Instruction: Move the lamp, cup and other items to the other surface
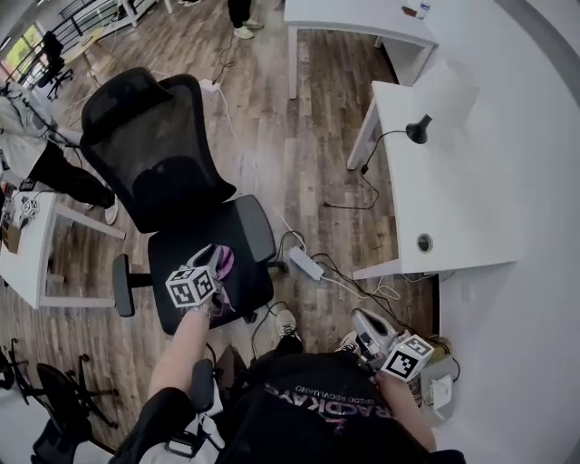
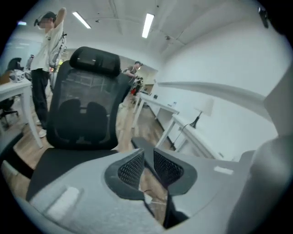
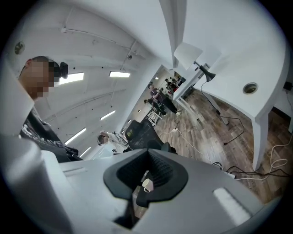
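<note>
A black desk lamp [image 1: 418, 130] stands on the white desk [image 1: 453, 208] at the right; it also shows in the left gripper view [image 2: 197, 119] and the right gripper view [image 3: 206, 73]. My left gripper [image 1: 216, 268] hovers over the seat of a black office chair [image 1: 154, 154]. Its jaws [image 2: 149, 167] stand a narrow gap apart with only floor showing between them. A purple and white item [image 1: 223, 261] lies on the seat right by its tip; I cannot tell whether they touch. My right gripper [image 1: 362, 324] is low by my body, its pads [image 3: 160, 171] meeting at the tip, nothing held.
A round cable hole [image 1: 424, 242] sits in the lamp desk. A power strip [image 1: 306, 263] and cables lie on the wooden floor between chair and desk. More white desks stand at the top [image 1: 362, 23] and left [image 1: 23, 254]. A person [image 2: 46, 36] stands behind the chair.
</note>
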`<state>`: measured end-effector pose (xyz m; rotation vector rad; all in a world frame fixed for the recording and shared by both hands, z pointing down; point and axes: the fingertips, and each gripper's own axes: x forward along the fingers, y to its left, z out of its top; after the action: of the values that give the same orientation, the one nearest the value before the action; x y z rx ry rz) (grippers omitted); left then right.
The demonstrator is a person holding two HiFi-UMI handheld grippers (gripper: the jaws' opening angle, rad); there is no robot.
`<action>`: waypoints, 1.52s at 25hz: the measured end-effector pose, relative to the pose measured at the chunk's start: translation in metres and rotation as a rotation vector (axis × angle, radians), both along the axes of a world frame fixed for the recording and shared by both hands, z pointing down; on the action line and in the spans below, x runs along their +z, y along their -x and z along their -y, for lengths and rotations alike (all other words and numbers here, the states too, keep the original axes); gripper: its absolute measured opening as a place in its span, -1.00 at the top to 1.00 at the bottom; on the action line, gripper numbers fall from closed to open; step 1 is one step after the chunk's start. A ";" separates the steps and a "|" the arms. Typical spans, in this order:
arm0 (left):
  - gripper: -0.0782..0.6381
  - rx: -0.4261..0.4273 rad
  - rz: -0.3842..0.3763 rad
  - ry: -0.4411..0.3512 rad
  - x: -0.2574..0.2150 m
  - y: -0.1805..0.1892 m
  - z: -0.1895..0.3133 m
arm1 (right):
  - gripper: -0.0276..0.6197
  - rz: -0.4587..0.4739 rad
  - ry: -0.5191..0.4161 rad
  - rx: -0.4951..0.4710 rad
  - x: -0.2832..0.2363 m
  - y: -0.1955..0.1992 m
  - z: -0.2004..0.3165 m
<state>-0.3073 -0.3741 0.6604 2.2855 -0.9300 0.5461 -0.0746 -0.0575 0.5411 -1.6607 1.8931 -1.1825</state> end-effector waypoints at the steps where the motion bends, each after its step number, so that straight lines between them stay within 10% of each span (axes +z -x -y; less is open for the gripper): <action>1: 0.59 0.046 -0.070 -0.018 -0.023 -0.018 -0.002 | 0.92 0.002 -0.010 0.001 -0.001 -0.002 0.000; 8: 0.59 0.389 -0.470 -0.014 -0.141 -0.161 -0.062 | 0.92 -0.024 -0.065 0.055 -0.012 -0.043 -0.021; 24: 0.59 1.095 -0.744 0.326 -0.214 -0.307 -0.342 | 0.92 -0.077 -0.092 0.133 -0.035 -0.123 -0.081; 38: 0.59 0.966 -0.710 0.311 -0.191 -0.318 -0.362 | 0.92 -0.069 -0.095 0.121 -0.026 -0.131 -0.102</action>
<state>0.0104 -0.0123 0.4691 2.2447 0.5969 0.1746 0.0567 0.0446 0.5149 -1.7579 1.8300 -0.9843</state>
